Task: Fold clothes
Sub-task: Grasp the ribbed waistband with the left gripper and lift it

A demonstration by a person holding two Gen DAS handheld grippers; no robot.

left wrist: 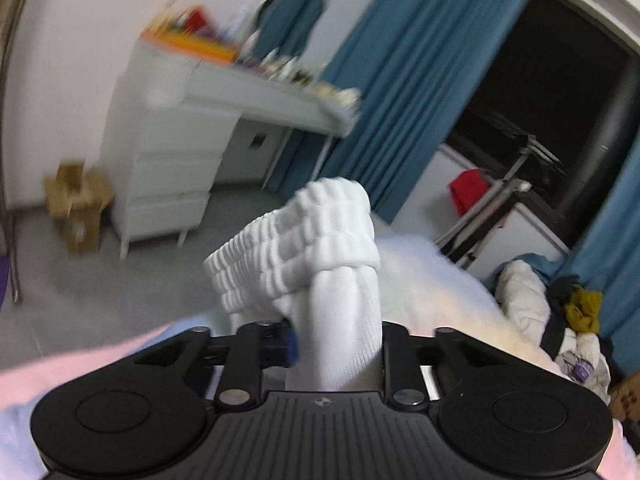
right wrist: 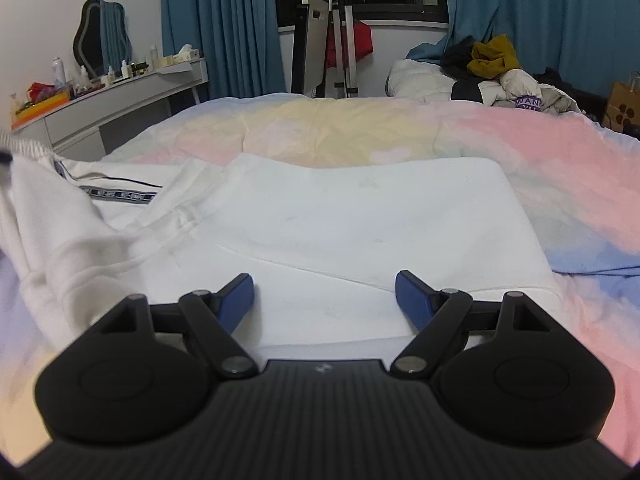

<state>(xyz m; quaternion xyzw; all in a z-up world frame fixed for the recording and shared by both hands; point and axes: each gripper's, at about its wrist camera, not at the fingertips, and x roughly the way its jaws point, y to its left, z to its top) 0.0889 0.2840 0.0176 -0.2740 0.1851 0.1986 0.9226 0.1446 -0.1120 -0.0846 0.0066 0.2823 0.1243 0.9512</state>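
Your left gripper (left wrist: 338,344) has its fingers clamped on the white garment's ribbed cuff (left wrist: 304,244). Your right gripper (right wrist: 325,300) hovers over the white garment (right wrist: 360,216) on the bed (right wrist: 540,148), fingers wide.

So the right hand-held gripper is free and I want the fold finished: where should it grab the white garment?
Probably the near right corner of the white garment, approached from the right over the bedspread: that edge lies flat and exposed, beside the open right hand-held gripper.

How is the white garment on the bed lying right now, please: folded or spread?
Partly folded: the white garment lies doubled over flat, one ribbed cuff lifted.
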